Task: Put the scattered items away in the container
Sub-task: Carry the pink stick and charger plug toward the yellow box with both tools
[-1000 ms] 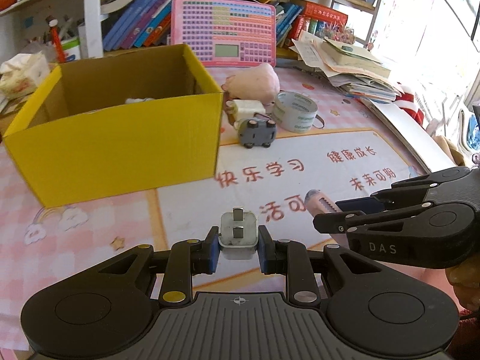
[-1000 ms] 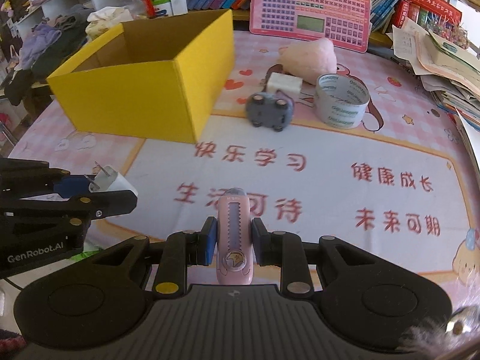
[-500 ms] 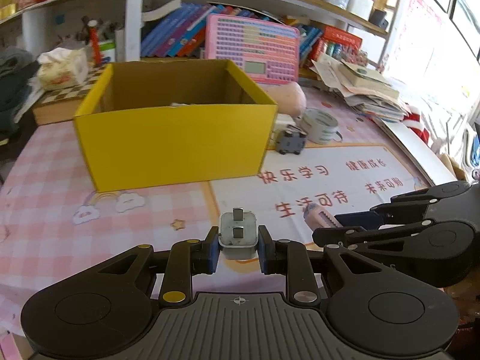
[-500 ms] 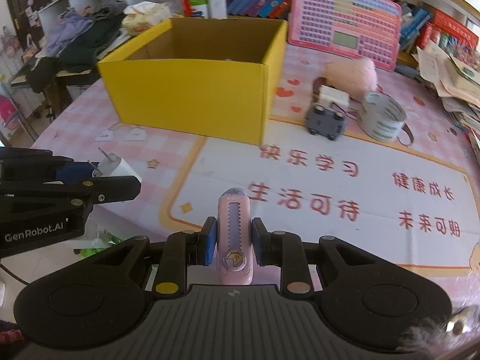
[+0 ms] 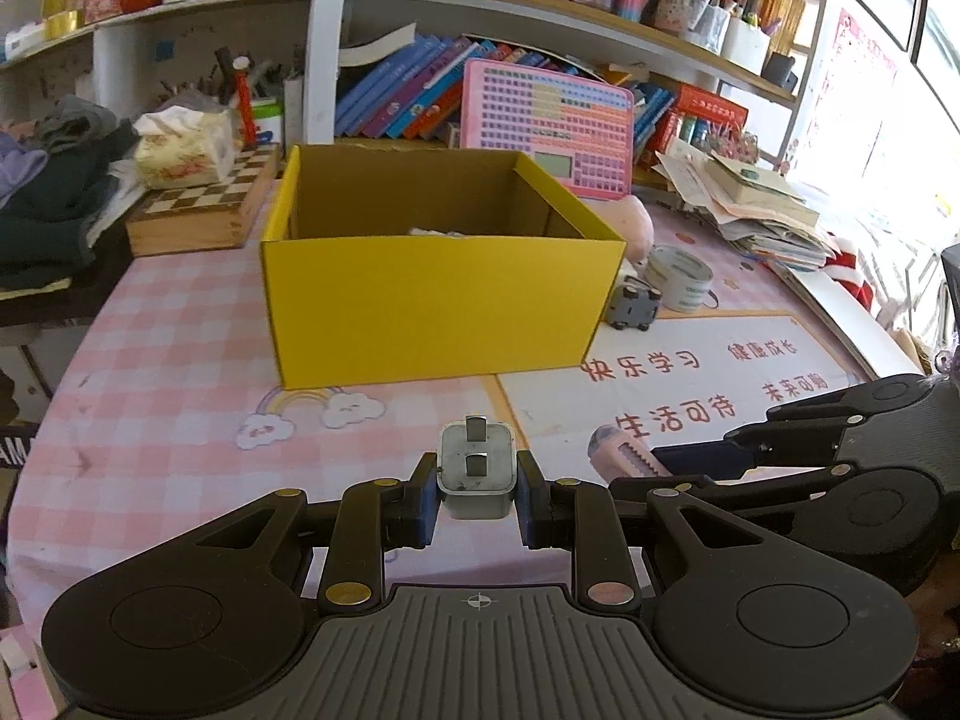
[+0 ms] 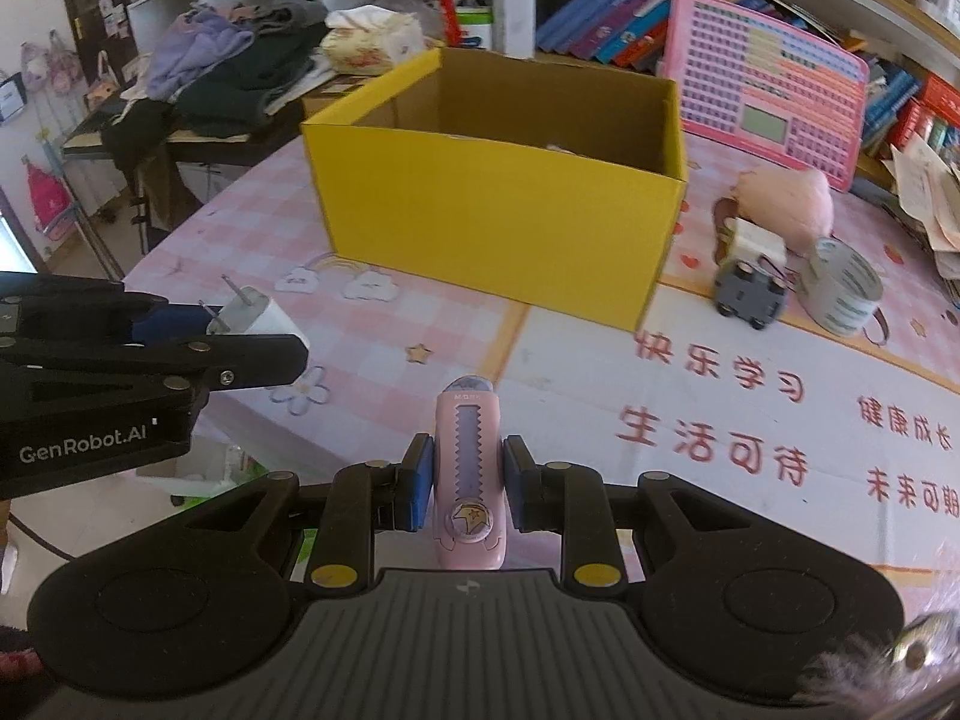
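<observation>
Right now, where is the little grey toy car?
The grey toy car sits on the table right of the yellow box, beside the tape roll.

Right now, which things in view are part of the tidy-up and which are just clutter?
Job:
- yellow cardboard box
- white plug adapter, in left gripper
- pink utility knife, in right gripper
- grey toy car
- tape roll
- pink plush

Lying about:
- pink keyboard toy
- chessboard box
- paper stack

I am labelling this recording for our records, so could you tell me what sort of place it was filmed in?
Most likely a child's study or play corner at home: bookshelves crammed with colourful books, a pink learning tablet toy, and a pink cartoon table mat.
</observation>
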A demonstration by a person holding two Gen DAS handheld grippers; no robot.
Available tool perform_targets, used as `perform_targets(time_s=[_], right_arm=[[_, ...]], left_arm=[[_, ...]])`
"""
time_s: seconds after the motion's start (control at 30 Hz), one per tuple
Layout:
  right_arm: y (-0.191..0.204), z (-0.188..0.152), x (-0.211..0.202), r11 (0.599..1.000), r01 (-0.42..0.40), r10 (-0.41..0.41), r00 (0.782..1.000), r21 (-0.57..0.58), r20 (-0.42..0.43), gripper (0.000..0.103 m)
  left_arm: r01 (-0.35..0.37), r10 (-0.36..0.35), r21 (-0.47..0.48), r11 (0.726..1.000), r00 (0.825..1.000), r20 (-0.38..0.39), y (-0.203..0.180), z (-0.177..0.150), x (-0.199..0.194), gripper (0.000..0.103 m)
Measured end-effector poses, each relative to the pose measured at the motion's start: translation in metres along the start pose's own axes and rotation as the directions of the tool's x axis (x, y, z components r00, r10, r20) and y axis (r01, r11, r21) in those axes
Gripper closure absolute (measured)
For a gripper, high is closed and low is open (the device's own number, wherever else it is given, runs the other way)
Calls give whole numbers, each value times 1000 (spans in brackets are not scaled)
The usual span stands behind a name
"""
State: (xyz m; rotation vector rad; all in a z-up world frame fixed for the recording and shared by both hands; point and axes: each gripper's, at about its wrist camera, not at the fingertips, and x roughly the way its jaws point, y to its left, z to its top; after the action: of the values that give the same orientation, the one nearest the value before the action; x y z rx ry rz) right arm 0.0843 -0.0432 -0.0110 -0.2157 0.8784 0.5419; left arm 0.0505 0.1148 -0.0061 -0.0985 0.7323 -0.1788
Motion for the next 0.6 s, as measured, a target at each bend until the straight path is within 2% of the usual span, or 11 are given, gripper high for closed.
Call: perform_targets(time_s=[0.37,0.6], right_arm=[[15,15,7,996,-13,13,1000,-87,1,80],[6,37,11,993,-18,22,999,-113,37,80]], left_arm=[[-6,8,-47,999,999,34,13,10,-2,79],[6,-1,-52,999,996,86,14,38,-1,79]])
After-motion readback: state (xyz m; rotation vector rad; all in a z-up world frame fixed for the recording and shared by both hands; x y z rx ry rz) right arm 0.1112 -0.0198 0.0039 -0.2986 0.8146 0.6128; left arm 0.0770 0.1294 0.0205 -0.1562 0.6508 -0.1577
